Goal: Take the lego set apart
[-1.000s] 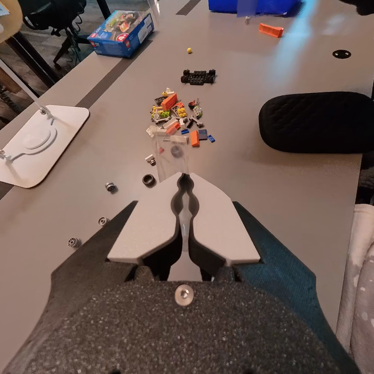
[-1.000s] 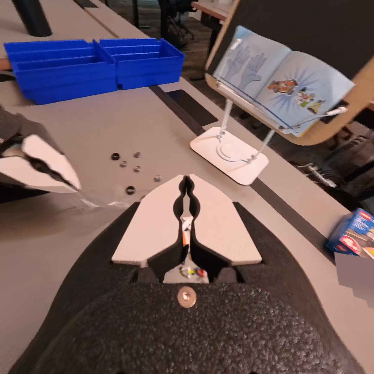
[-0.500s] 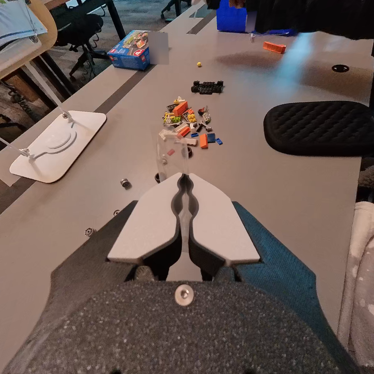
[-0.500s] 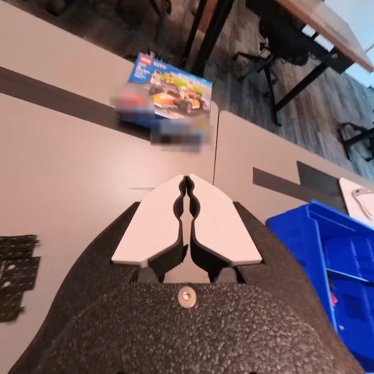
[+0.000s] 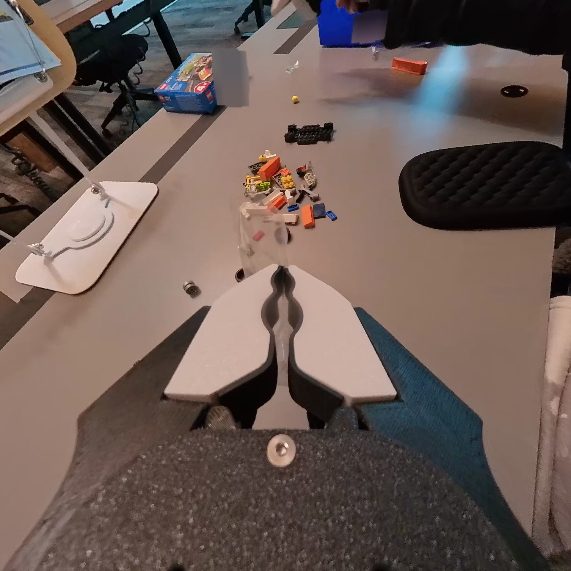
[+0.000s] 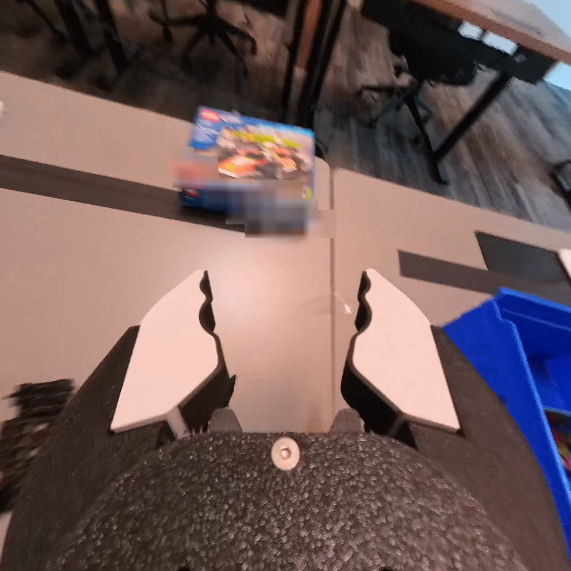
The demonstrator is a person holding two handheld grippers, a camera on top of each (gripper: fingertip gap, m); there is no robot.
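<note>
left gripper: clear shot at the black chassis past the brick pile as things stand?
Probably not as is. The left gripper is shut on a clear plastic bag, so it has no free jaws, and the loose brick pile lies directly between it and the black chassis.

Soft, even indoor light falls on the grey table (image 5: 401, 309), with a pale sheen near its middle in the right wrist view and only faint shadows. The left wrist view is sharp around the loose bricks (image 5: 282, 188), smeared blue beyond them. The right wrist view is motion-blurred throughout, the toy box (image 6: 250, 160) worst. Straight lines bow toward the edges.
</note>
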